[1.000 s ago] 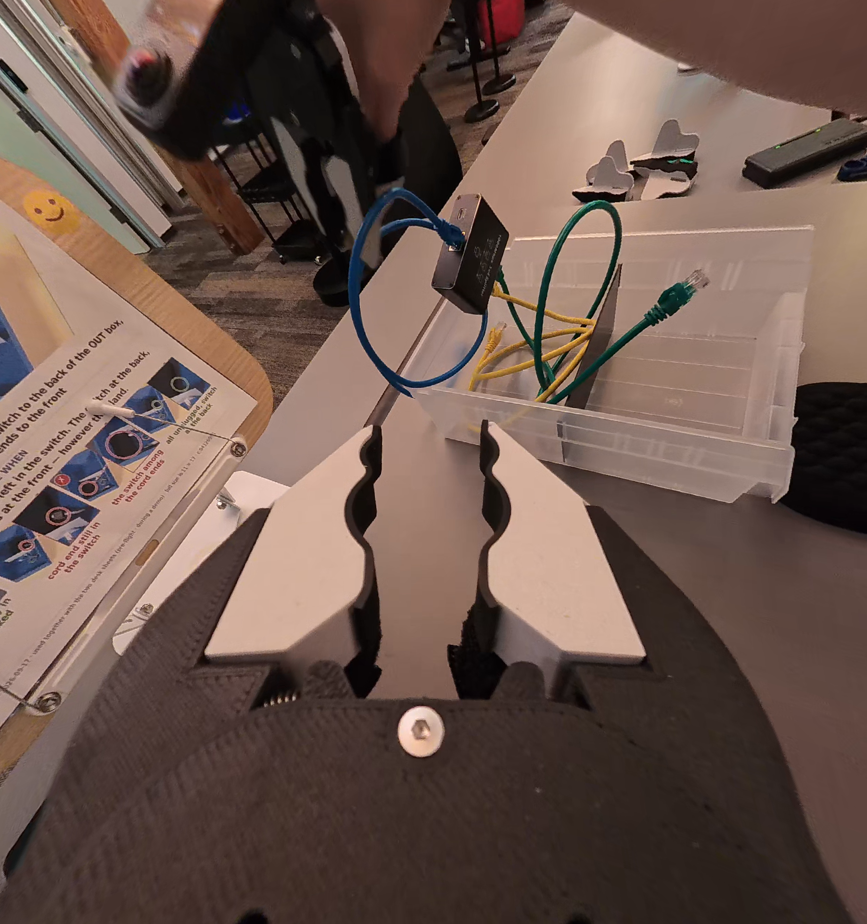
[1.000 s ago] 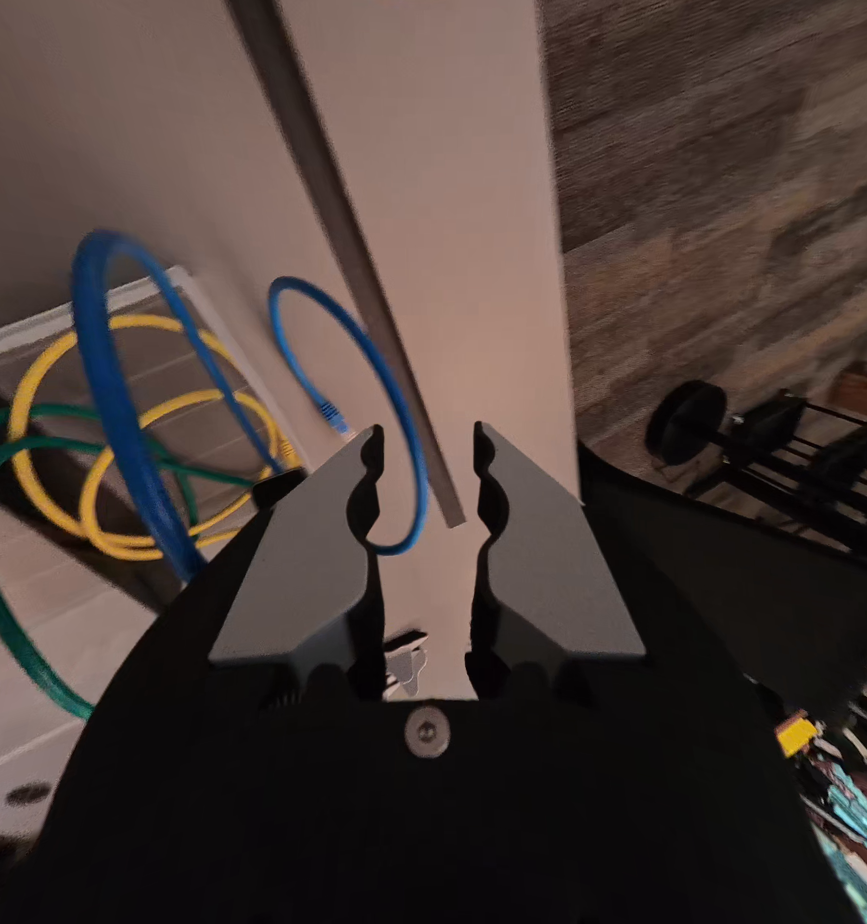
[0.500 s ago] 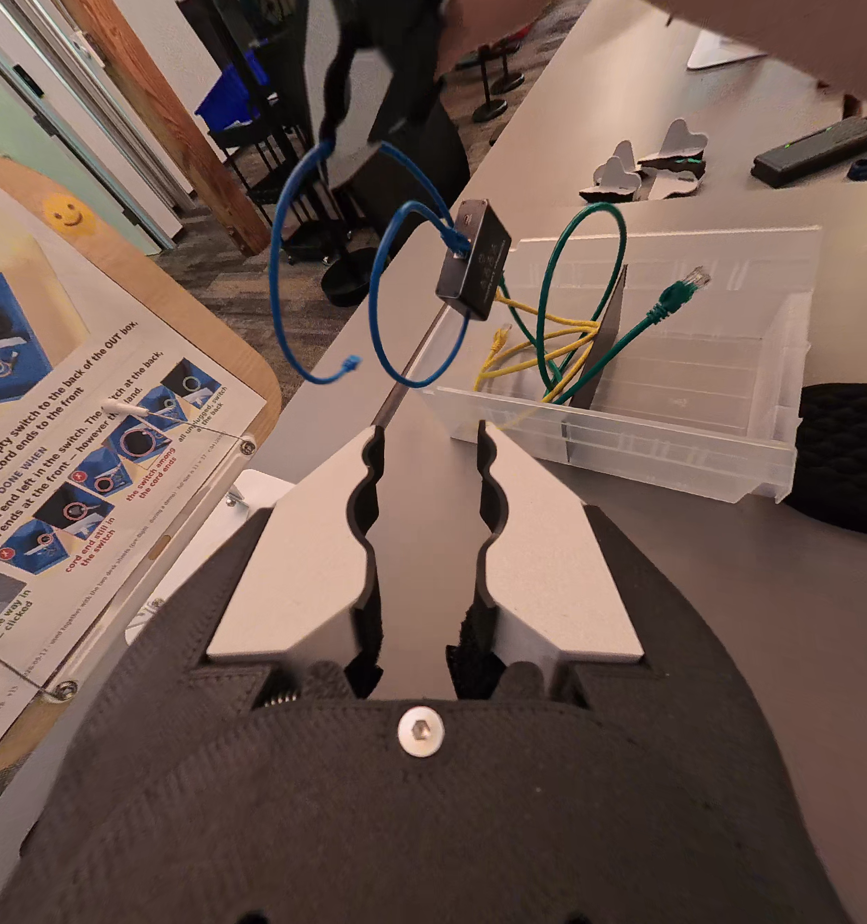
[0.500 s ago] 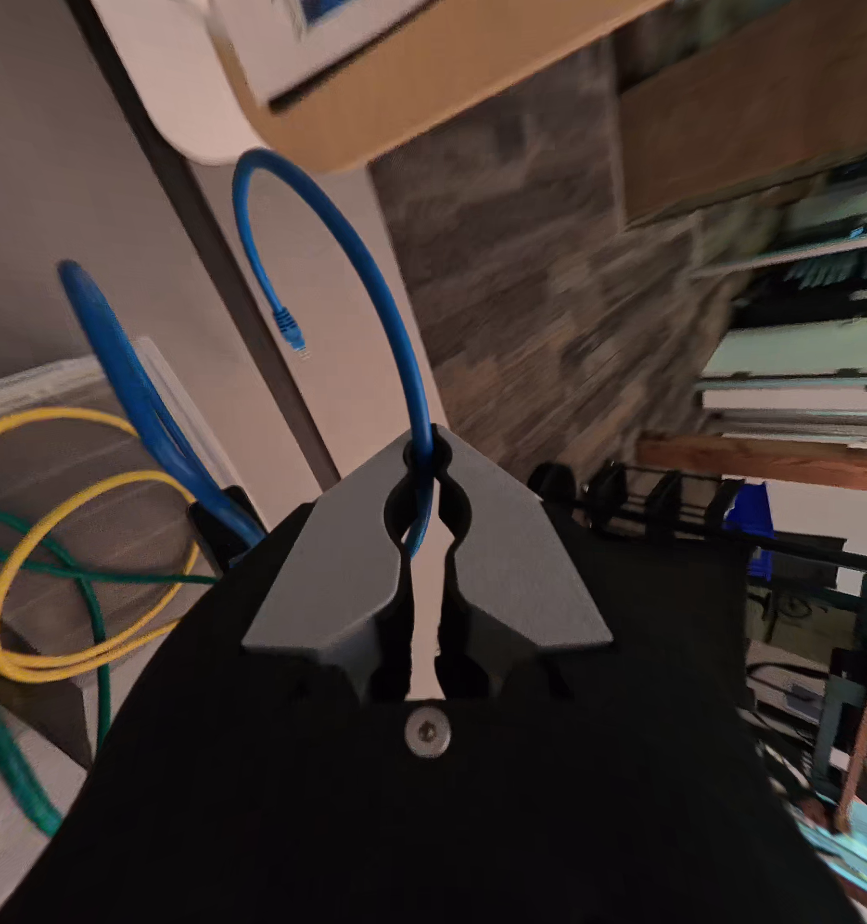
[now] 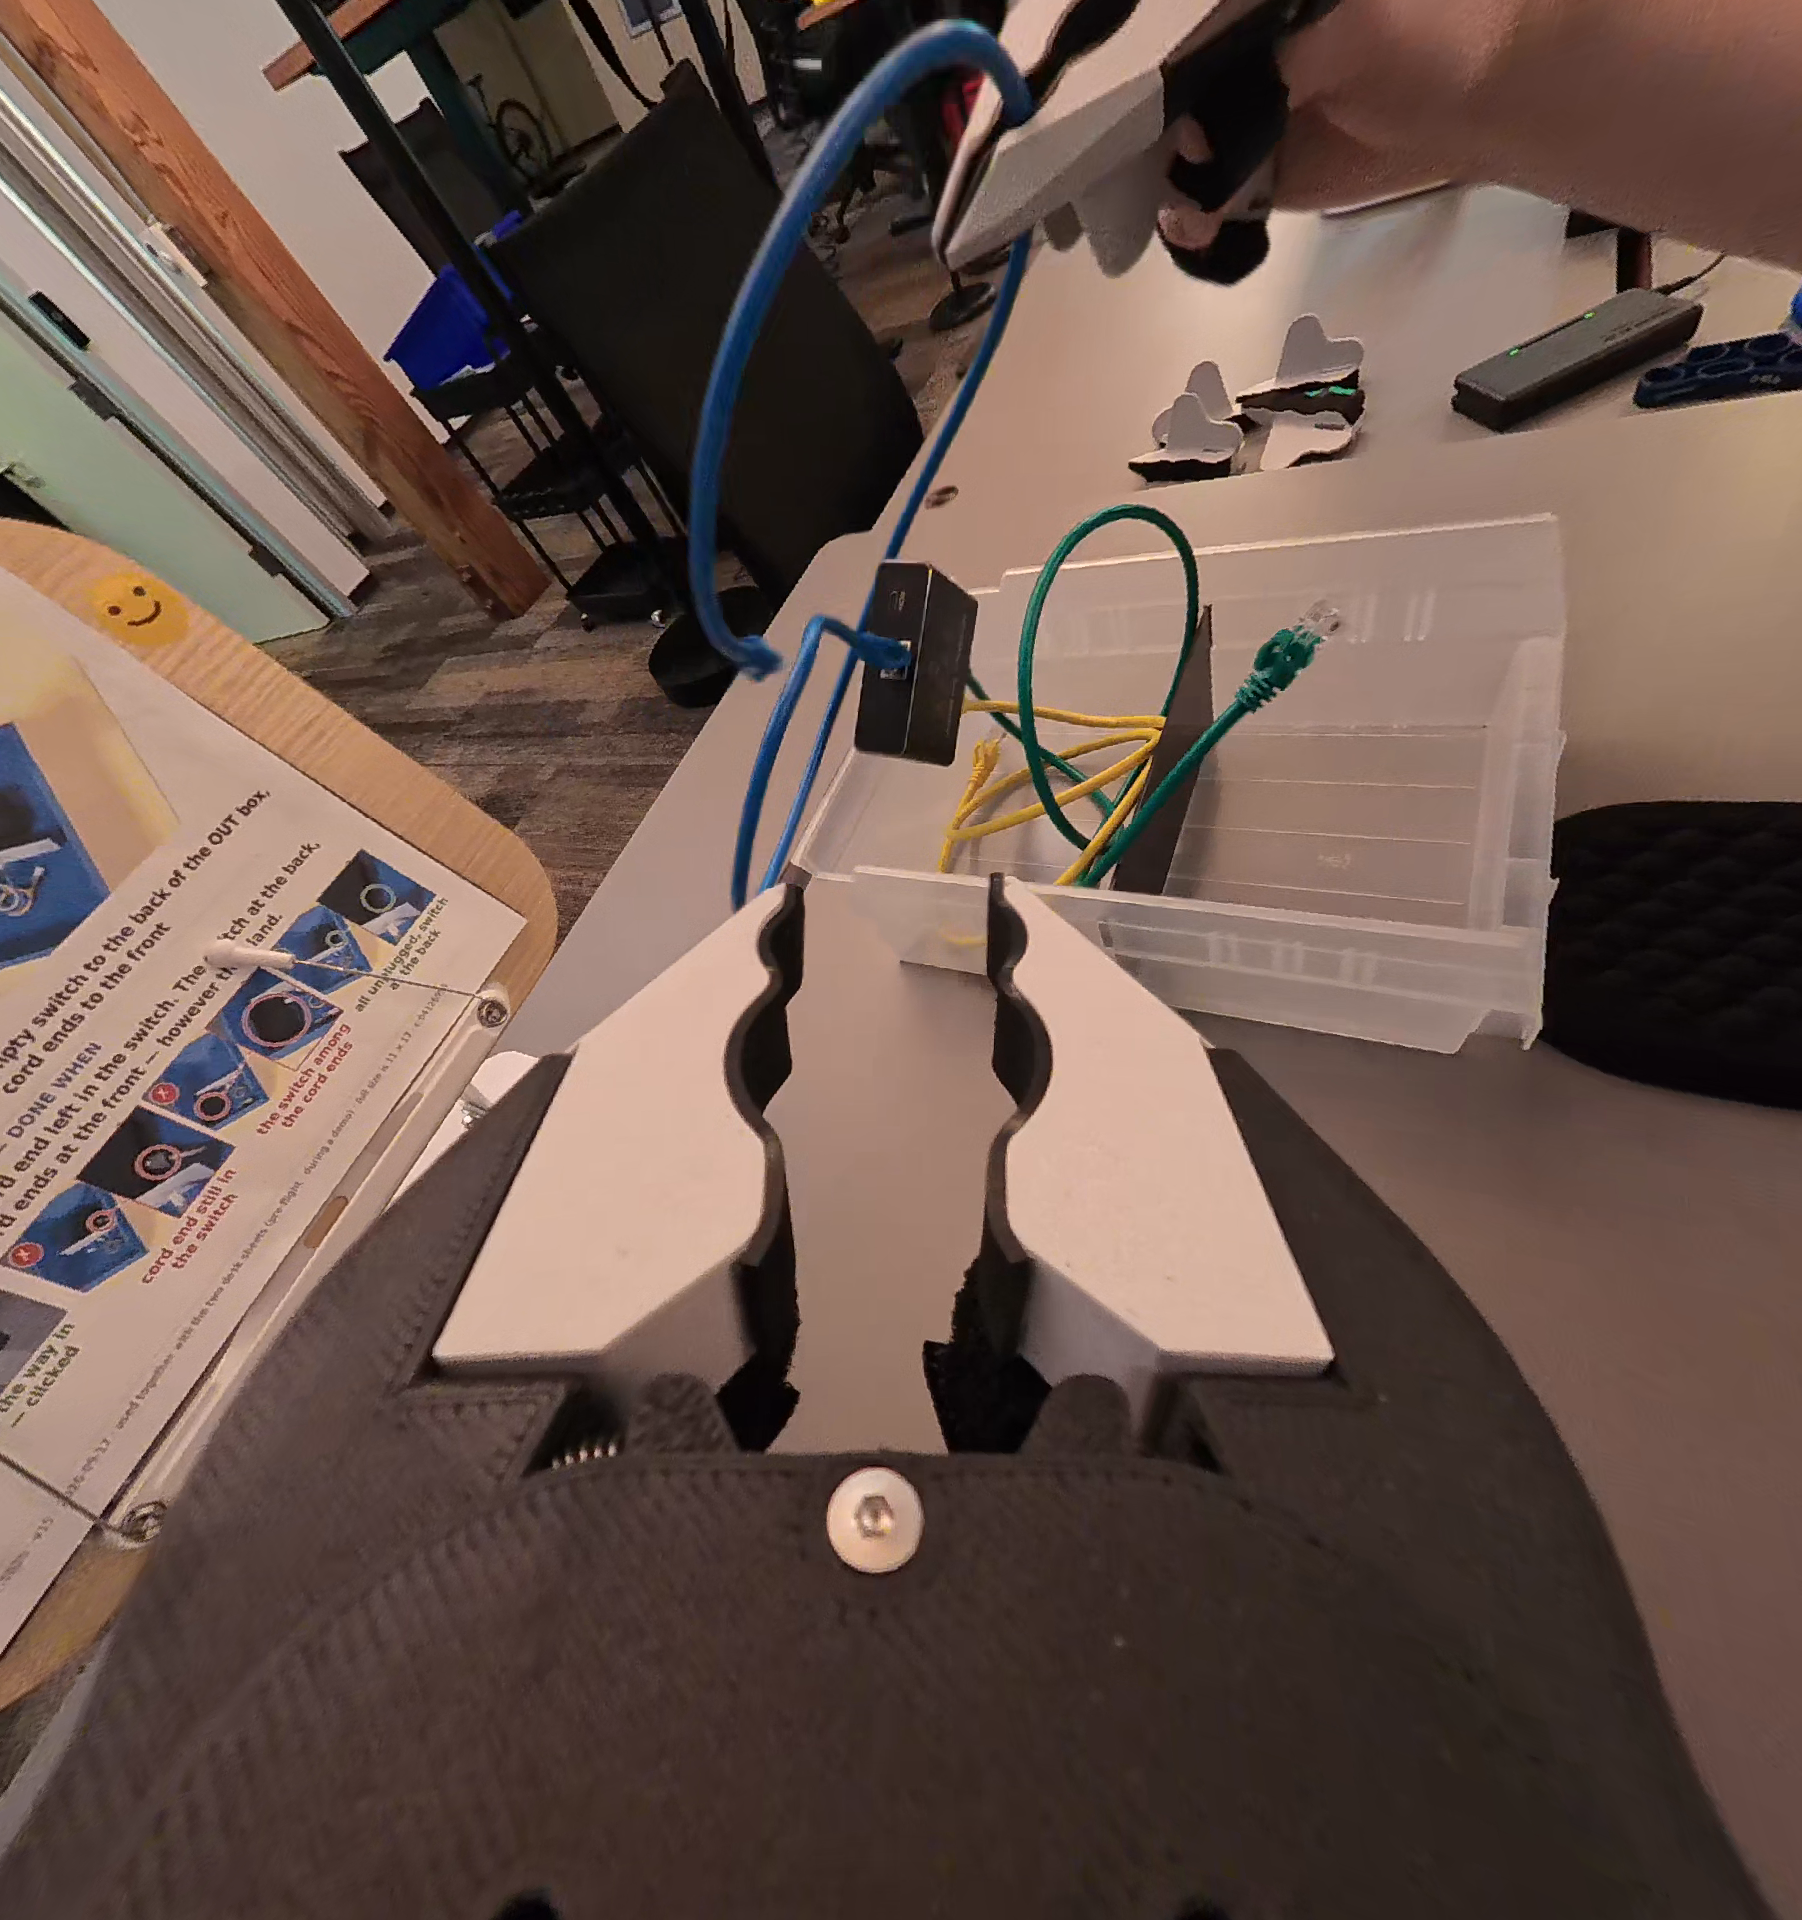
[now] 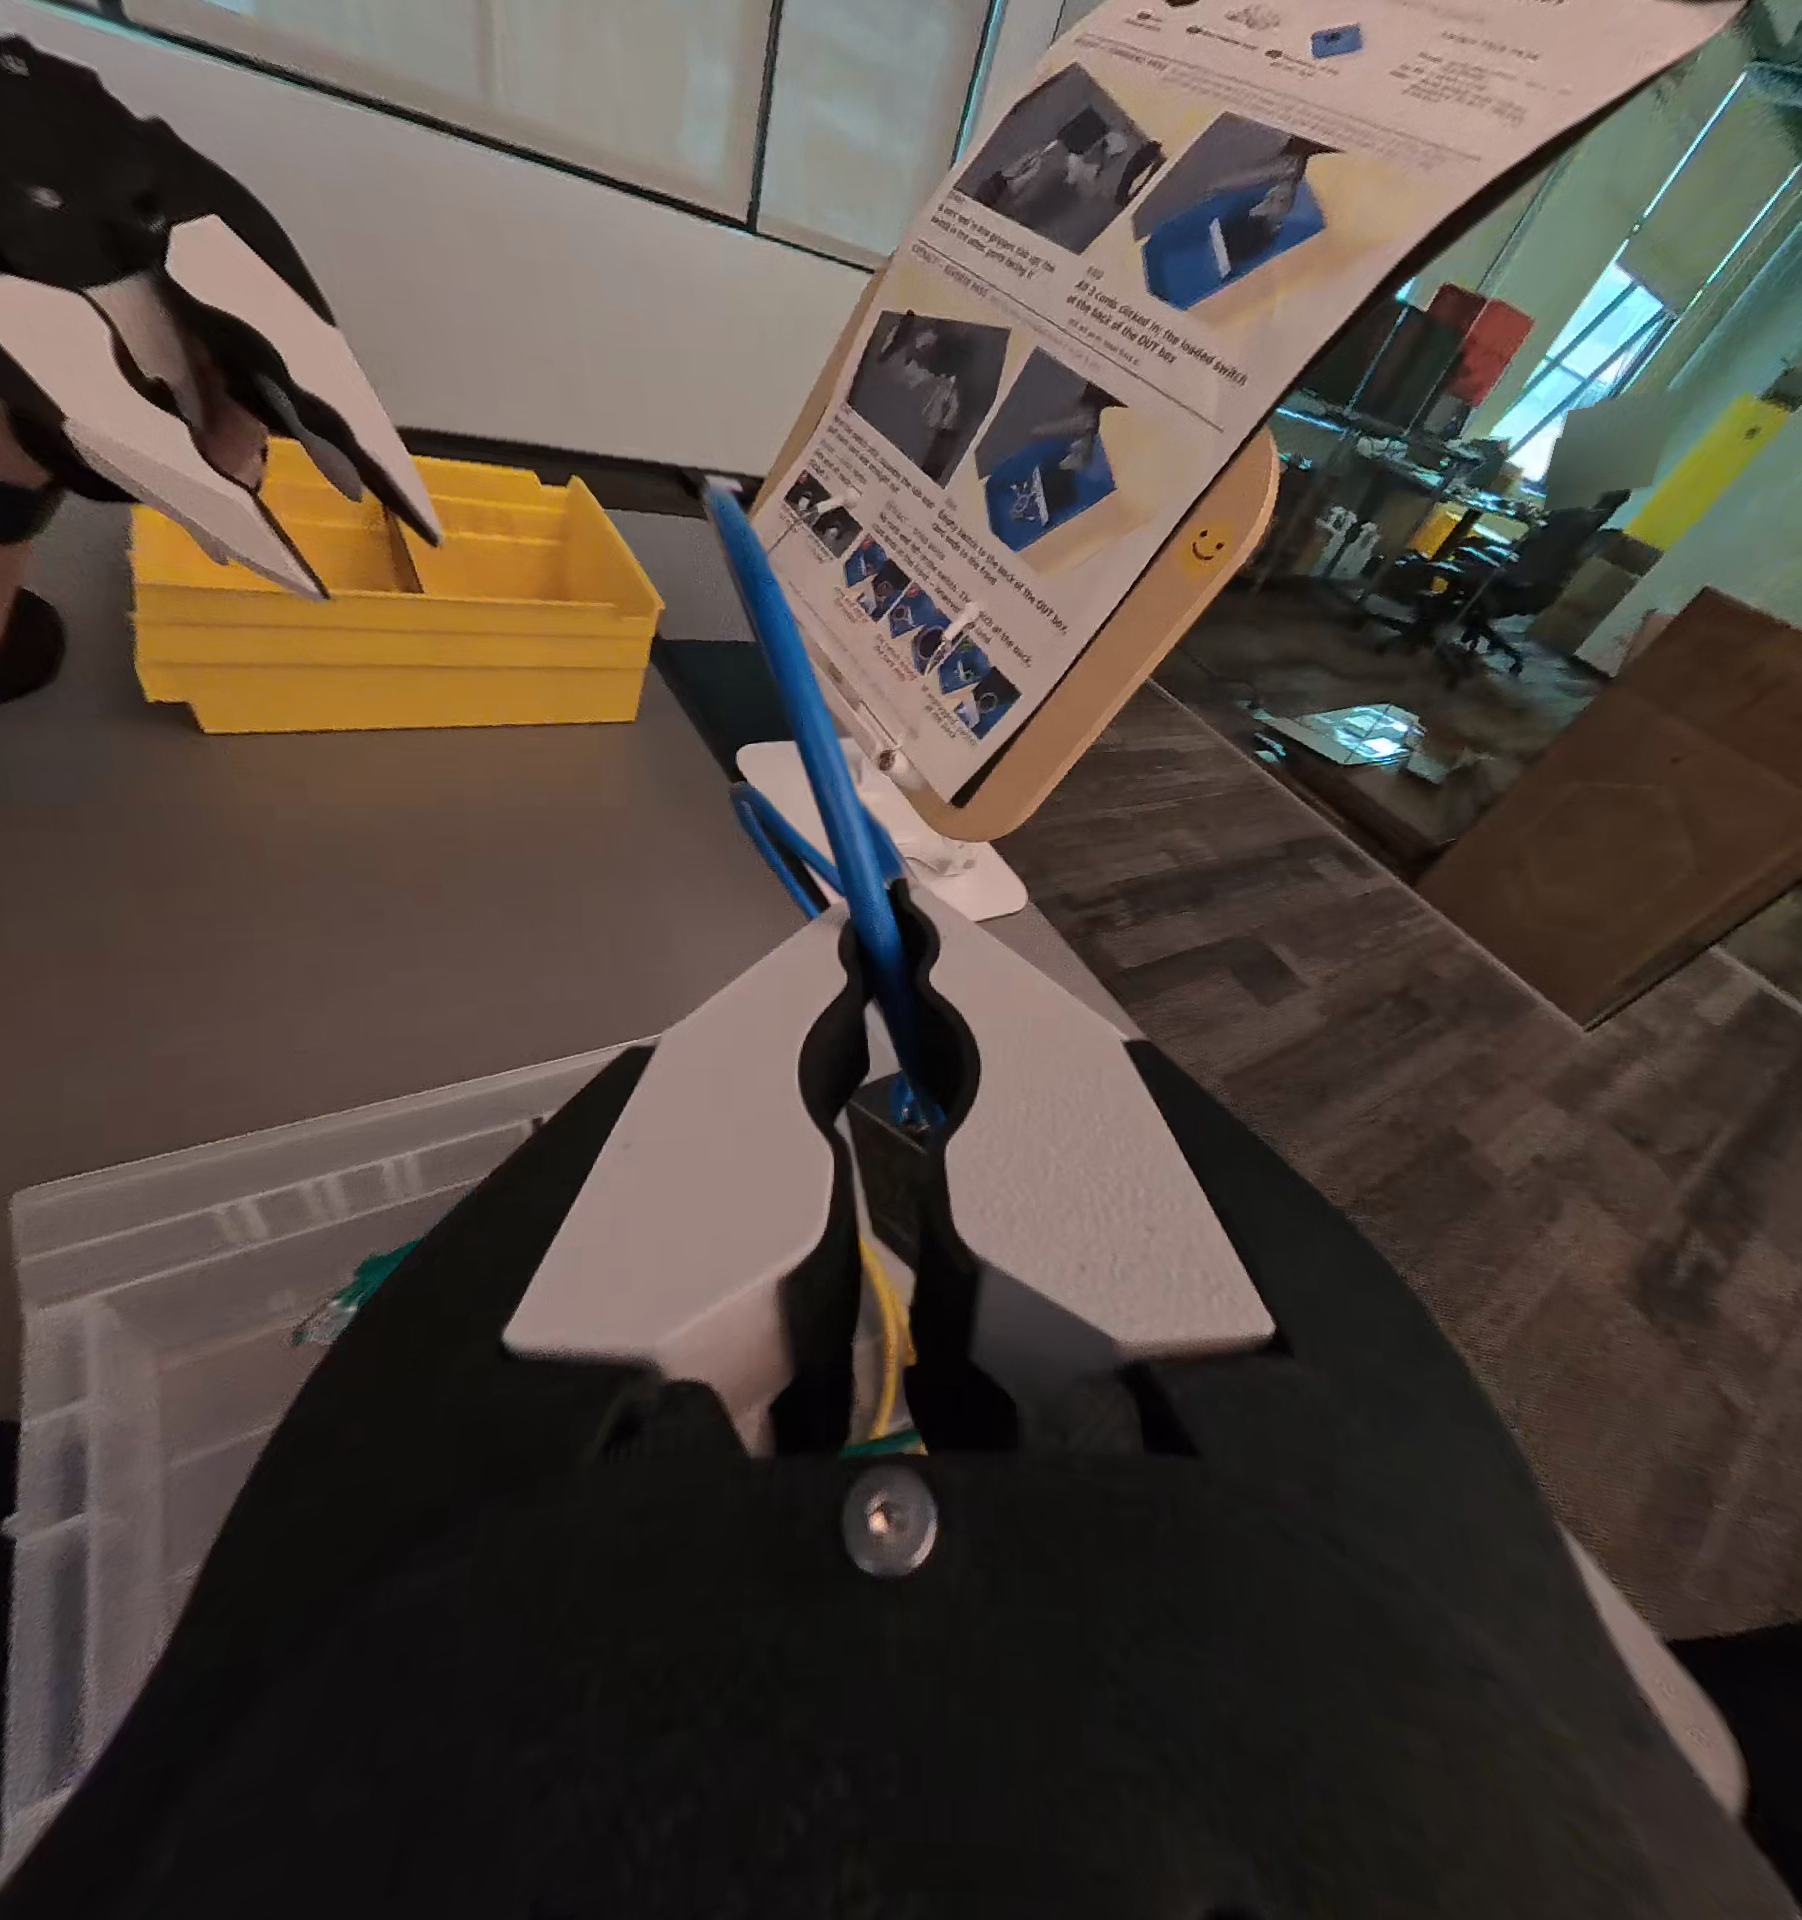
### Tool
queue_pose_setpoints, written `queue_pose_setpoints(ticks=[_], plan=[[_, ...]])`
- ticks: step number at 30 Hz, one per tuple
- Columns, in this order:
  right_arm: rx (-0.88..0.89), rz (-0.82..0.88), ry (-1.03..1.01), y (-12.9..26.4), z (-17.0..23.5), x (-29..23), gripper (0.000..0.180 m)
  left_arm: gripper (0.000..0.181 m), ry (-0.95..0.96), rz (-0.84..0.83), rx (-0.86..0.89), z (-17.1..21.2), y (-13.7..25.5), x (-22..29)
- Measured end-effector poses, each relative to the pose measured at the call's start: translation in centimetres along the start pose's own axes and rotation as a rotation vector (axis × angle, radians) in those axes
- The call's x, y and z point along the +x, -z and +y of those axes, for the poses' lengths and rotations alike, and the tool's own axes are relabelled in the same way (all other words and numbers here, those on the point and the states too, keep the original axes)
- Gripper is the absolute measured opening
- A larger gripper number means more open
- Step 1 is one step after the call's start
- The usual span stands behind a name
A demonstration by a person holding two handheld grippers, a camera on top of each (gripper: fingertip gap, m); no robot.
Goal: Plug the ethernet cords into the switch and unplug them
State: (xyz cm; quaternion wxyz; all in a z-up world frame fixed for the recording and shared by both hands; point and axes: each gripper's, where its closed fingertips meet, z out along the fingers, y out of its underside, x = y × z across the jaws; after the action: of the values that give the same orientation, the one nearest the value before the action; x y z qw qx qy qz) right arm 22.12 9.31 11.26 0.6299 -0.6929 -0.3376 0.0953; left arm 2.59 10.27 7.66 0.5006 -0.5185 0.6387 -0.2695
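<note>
Blue cord (image 6: 824, 769) pinched in right claw (image 6: 892, 940), left claw (image 5: 892, 925) wide (empty), grey table (image 5: 1499, 1299)

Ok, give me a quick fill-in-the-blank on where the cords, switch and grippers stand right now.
1. The right gripper is shut on the ____ cord.
2. The left gripper is open and holds ____.
3. The black switch hangs over the edge of the ____ bin.
4. The free green plug points up above that bin, held by ____ gripper.

Missing words: blue; nothing; clear; neither
</note>
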Motion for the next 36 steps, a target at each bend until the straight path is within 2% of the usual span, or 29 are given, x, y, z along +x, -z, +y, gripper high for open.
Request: queue_pose_setpoints(ticks=[2, 4, 10, 12, 14, 21, 23, 27, 32, 36], plan=[[0.014, -0.008, -0.037, 0.4, 0.7, -0.3, 0.000, 0.034, -0.006, 0.006, 0.003, -0.2, 0.0, 0.3], [-0.052, -0.064, -0.059, 0.5, 2.6, -1.3, 0.000, 0.034, -0.013, 0.011, 0.003, -0.3, 0.0, 0.6], [-0.517, -0.127, -0.006, 0.8, 12.1, -2.9, 0.000, 0.034, -0.027, 0.018, 0.005, -0.4, 0.2, 0.9], [-0.666, -0.195, -0.004, 1.0, 15.0, -4.5, 0.000, 0.033, -0.025, 0.020, 0.008, -0.5, 0.2, 1.0], [-0.747, -0.237, 0.022, 0.9, 16.5, -5.7, 0.000, 0.033, -0.025, 0.023, 0.007, -0.5, 0.2, 1.0], [-0.738, -0.249, 0.095, 0.0, 15.7, -7.0, 0.000, 0.033, -0.040, 0.039, -0.001, -0.4, 0.0, 1.6], [-0.812, -0.244, 0.105, 0.5, 16.5, -7.0, 0.002, 0.033, -0.040, 0.041, -0.001, -0.4, 0.0, 1.6], [-0.943, -0.305, 0.029, 1.5, 17.1, -8.2, 0.019, 0.033, -0.035, 0.039, 0.001, -0.4, 0.1, 1.4], [-0.840, -0.404, -0.112, -0.1, 12.7, -9.1, 0.021, 0.033, -0.028, 0.040, -0.001, -0.3, 0.1, 1.3], [-0.786, -0.391, -0.062, -1.1, 9.4, -8.5, 0.021, 0.033, -0.023, 0.037, -0.009, 0.1, 0.2, 1.0]])
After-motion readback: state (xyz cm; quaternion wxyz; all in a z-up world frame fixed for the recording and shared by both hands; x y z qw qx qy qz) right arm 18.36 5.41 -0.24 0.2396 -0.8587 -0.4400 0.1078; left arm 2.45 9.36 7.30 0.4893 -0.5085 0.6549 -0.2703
